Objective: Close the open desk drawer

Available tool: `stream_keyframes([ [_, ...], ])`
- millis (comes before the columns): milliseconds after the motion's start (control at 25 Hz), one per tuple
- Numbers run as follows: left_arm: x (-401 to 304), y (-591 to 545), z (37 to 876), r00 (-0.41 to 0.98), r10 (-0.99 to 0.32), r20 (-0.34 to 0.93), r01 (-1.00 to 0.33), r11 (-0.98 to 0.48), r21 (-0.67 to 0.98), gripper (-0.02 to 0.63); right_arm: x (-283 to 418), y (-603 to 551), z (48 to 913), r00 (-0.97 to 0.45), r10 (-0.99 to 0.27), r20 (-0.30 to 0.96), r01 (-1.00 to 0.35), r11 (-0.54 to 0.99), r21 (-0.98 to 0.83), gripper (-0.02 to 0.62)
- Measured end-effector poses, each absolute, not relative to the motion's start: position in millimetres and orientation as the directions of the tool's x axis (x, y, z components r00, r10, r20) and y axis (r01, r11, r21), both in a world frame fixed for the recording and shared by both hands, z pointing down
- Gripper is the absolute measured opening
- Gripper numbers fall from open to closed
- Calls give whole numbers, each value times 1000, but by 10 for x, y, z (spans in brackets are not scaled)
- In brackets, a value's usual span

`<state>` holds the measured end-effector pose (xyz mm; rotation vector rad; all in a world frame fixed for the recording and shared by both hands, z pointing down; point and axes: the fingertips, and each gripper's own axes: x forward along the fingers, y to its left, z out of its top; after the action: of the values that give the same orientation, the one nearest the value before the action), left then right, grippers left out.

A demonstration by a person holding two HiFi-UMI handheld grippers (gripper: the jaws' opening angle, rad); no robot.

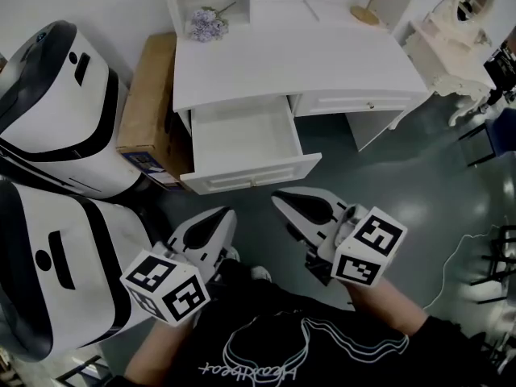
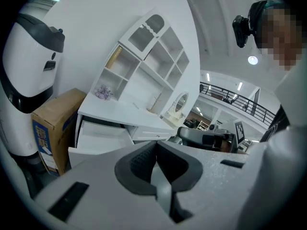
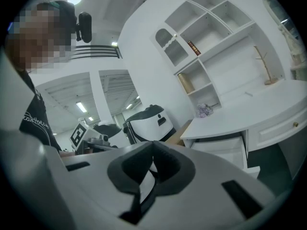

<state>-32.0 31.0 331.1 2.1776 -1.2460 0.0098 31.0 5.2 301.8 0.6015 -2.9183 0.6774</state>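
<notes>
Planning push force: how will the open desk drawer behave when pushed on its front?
The drawer looks empty, so it probably slides in lightly. Its front panel looks stiff and flat, so it should not flex under a push. It is wide, so an off-centre push may skew it.

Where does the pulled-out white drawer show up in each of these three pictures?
Head view: drawer upper centre, pulled out from the desk.
Left gripper view: drawer left of centre, beside the cardboard box.
Right gripper view: drawer lower right, under the desk.
Shared landmark: purple flowers on the desk, behind the drawer.
</notes>
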Motion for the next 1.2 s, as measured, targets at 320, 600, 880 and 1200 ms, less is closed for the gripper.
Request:
stream_keyframes([
  [320, -411, 102, 3714, 557, -759, 337, -774, -328, 542, 5, 273, -201, 3513, -900, -375, 222, -436, 786, -438, 6],
  [600, -475, -46, 4076, 569, -727, 383, -769, -307, 561, 5, 268, -440, 3972, -870, -406, 280, -493, 732, -470, 6],
  [880, -554, -110, 4396, 569, -708, 420, -770, -278, 575, 5, 246, -606, 4444, -839, -426, 340, -544, 688, -480, 6],
  [1200, -601, -231, 4704, 581, -685, 439, -764, -274, 583, 5, 256, -814, 4906, -781, -457, 426, -614, 686, -391, 6],
])
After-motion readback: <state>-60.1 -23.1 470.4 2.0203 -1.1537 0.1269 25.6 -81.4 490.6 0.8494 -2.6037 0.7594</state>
